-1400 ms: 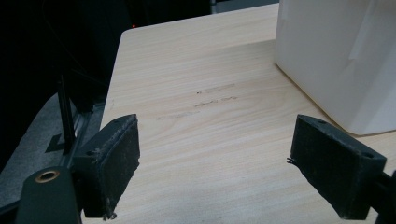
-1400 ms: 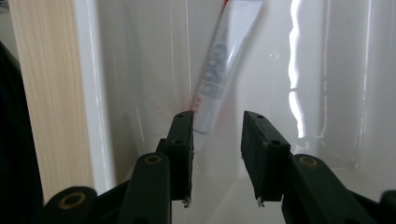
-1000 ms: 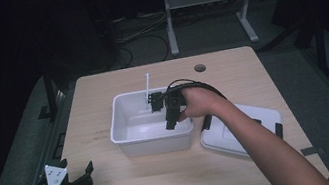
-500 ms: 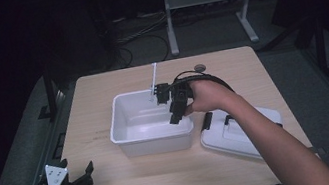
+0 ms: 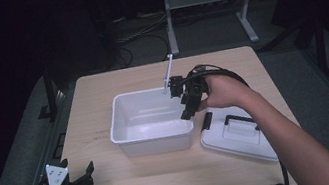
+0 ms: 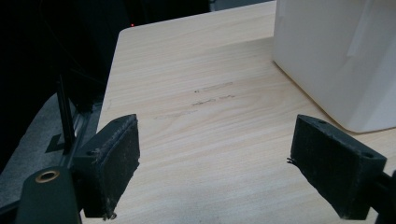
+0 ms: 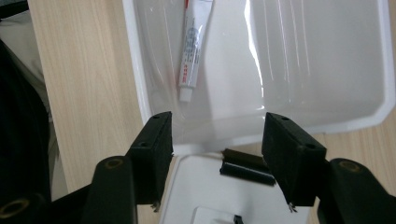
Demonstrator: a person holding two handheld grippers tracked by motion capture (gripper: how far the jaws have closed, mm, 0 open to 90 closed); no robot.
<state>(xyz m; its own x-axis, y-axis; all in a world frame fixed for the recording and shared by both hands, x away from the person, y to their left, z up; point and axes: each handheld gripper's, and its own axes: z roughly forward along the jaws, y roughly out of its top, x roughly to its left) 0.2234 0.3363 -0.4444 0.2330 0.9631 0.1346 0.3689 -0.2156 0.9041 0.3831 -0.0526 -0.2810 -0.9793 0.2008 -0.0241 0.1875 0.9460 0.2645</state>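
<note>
Your right gripper (image 7: 217,161) hangs above the white bin (image 7: 327,70), its jaws just opened and holding nothing; the toothpaste tube (image 7: 194,46) appears to lean against the bin's wall. Your left gripper (image 6: 215,163) has its jaws spread wide over the worktop (image 6: 196,93), empty.

One white bin (image 5: 150,125), one toothpaste tube (image 7: 194,44) inside it. One white lid (image 5: 240,133). Two hand-held grippers: left hand-held gripper (image 5: 81,176), right hand-held gripper (image 5: 185,101).
</note>
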